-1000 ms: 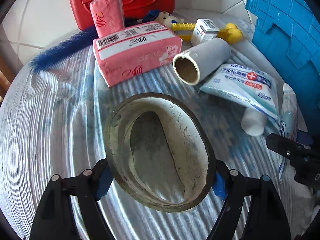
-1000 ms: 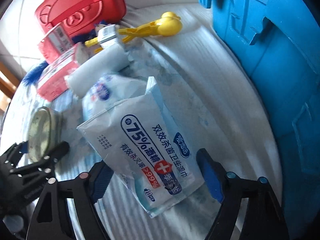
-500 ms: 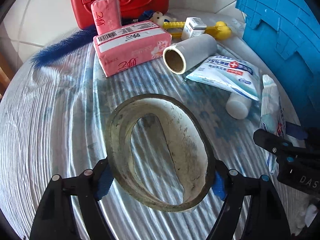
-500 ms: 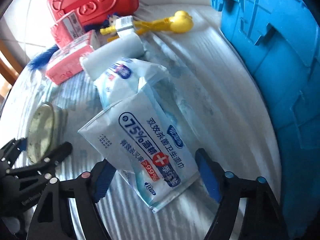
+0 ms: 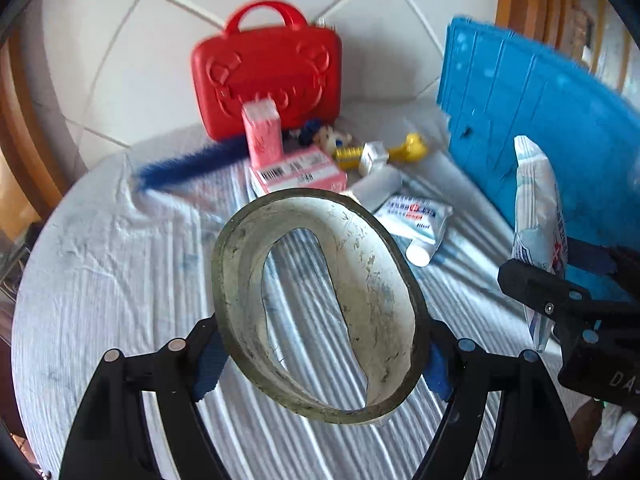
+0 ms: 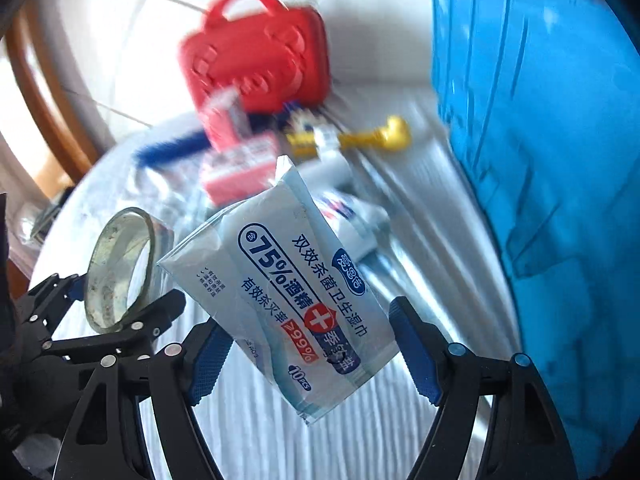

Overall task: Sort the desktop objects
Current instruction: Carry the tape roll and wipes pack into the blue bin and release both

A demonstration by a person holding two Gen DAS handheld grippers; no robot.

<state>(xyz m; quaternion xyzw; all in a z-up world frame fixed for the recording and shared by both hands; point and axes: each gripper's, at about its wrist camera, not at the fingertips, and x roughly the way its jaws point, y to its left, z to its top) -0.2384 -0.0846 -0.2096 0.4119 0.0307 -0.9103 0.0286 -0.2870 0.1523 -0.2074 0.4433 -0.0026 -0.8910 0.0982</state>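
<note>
The right wrist view is smearing with motion, so the red case (image 6: 256,52), the pink packs and the yellow toy (image 6: 394,132) behind are showing only as streaks. In the left wrist view the far clutter is crowding together: a small white box (image 5: 374,158) and a grey roll (image 5: 378,190) are partly hiding behind the tape roll (image 5: 320,304), and the pink tissue pack (image 5: 298,172) is being cut off by its rim. The blue crate (image 5: 560,140) is running out of frame on the right in both views.

The near part of the white striped cloth (image 5: 100,280) is lying bare, giving open room on the left; the crate wall is standing close on the right.

The left gripper (image 5: 320,352) is pointing steeply down and clasping the tape roll by its outer sides, clear of the cloth. The right gripper (image 6: 310,344) is likewise tilting down, pinching the wet-wipes packet (image 6: 288,288) across its width, the packet hanging tilted above the cloth. A second wipes packet (image 5: 416,218) and a white tube (image 5: 420,252) are resting on the cloth beside the crate
</note>
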